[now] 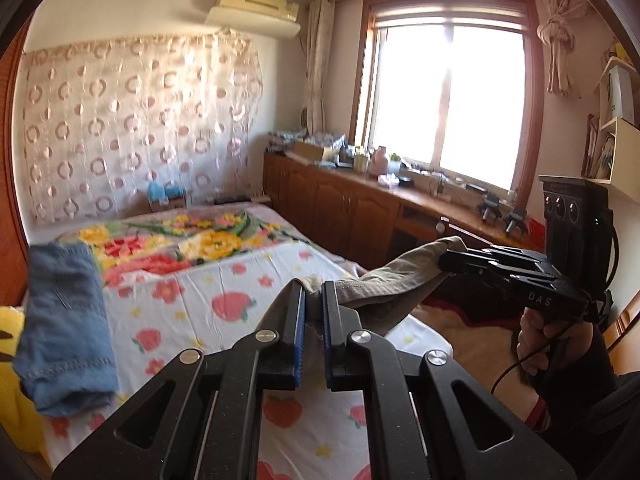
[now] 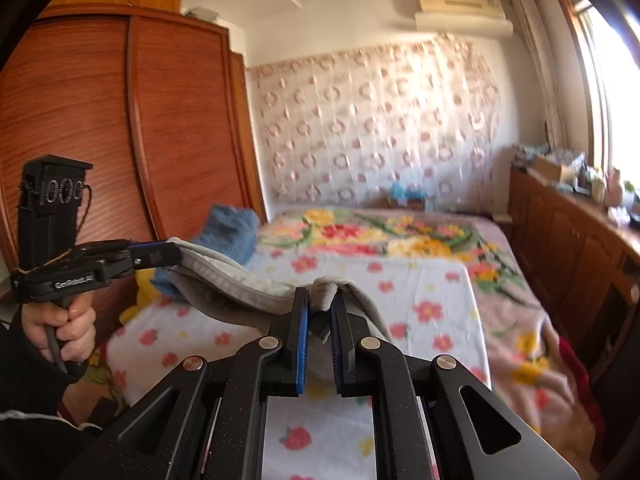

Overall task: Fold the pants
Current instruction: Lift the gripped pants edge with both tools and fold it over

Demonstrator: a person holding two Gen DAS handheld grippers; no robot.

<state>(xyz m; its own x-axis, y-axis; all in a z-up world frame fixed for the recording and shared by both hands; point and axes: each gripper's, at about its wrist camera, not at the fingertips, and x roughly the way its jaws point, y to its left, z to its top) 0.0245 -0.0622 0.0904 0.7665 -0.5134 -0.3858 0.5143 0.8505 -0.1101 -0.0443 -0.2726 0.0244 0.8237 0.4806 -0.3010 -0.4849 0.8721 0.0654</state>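
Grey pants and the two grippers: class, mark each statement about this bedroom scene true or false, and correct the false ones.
1. Both grippers are clamped on the grey pants. True: the left gripper and the right gripper each pinch the fabric.
2. The grey pants lie flat on the bed. False: they hang in the air between the grippers, above the strawberry sheet.
3. Blue denim lies on the bed. True.
4. The curtain at the window is drawn shut. False: the window is uncovered and bright, and the curtain is tied in a knot beside it.
5. The wardrobe doors stand open. False: they are shut.
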